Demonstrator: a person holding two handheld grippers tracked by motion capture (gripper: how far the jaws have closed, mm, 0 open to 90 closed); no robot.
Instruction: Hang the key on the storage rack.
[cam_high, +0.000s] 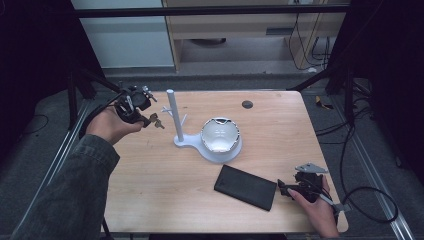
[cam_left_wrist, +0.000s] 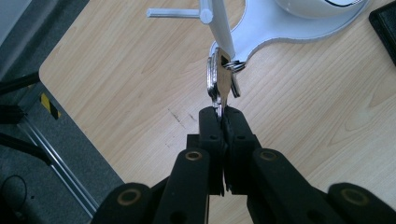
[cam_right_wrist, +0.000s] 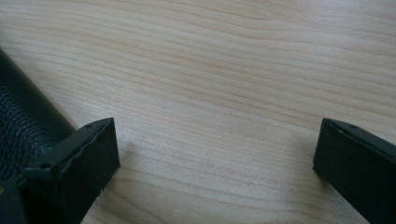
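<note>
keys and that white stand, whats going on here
A person holds a gripper in each hand at a wooden table. The left gripper has its jaws shut on a bunch of keys, held up close to the white stand with pegs, whose base carries a white bowl. The right gripper sits low over the table with jaws open, next to a black wallet, holding nothing.
</note>
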